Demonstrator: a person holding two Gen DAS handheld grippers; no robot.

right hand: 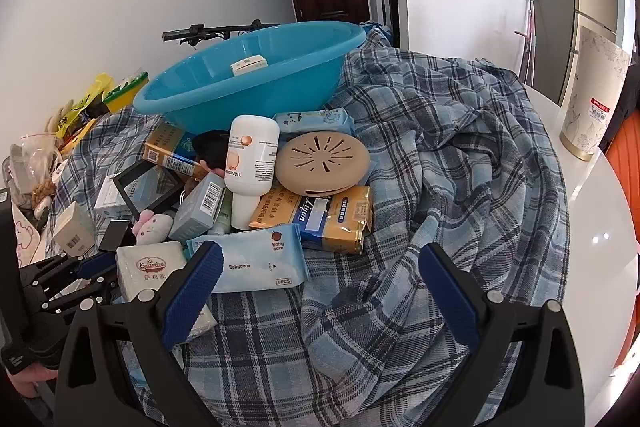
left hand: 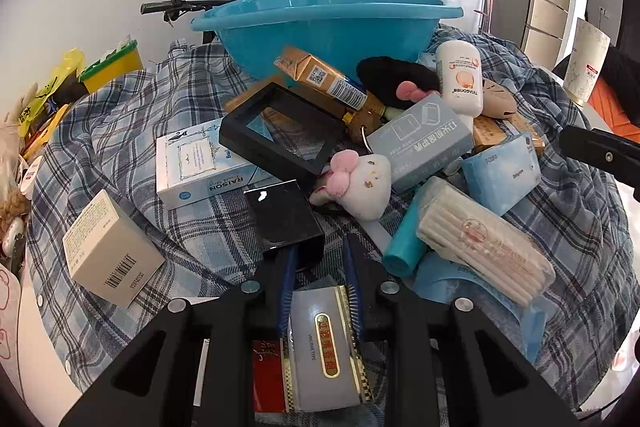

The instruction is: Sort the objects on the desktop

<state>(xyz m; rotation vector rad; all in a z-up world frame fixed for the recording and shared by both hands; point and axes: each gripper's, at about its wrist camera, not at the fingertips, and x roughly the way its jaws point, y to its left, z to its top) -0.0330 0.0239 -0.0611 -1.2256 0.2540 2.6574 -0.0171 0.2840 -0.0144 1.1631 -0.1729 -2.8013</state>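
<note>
Across the table: blue-and-grey plaid cloth (right hand: 460, 155) covers most of the white tabletop (right hand: 600, 227); a heap of small goods lies on it.
Basin: round turquoise plastic basin (left hand: 328, 27) at 12 o'clock of the heap in the left wrist view, tilted in the right wrist view; one small cream box (right hand: 248, 64) lies inside it.
Left gripper: black two-finger left gripper with blue pads (left hand: 320, 267) at 6 o'clock, jaws narrow, closed on a grey-and-gold flat cigarette-style pack (left hand: 324, 347); a glossy black rectangular box (left hand: 284, 217) lies just beyond the fingertips, contact unclear.
Right gripper: black right gripper with blue pads (right hand: 320, 279) spread wide over bare plaid, holding nothing; its left pad overlaps a pale-blue Babycare wipes packet (right hand: 256, 259), contact unclear.
Heap centre: white upside-down lotion bottle (right hand: 250, 159) leans on a beige round slotted plastic case (right hand: 322, 159); gold-and-blue soft tissue pack (right hand: 320, 215) lies under both.
Heap left: black open-frame display box (left hand: 280, 127) rests on a white-and-blue RAISON carton (left hand: 200, 163); white plush toy with pink ears (left hand: 360, 183) at its 4 o'clock.
Heap near: clear-wrapped bundle of pale sticks (left hand: 480, 247) lies across a teal cylinder (left hand: 404, 247).
Outlier: beige cardboard box with barcode (left hand: 110, 251) at 8 o'clock, apart from the heap.
</note>
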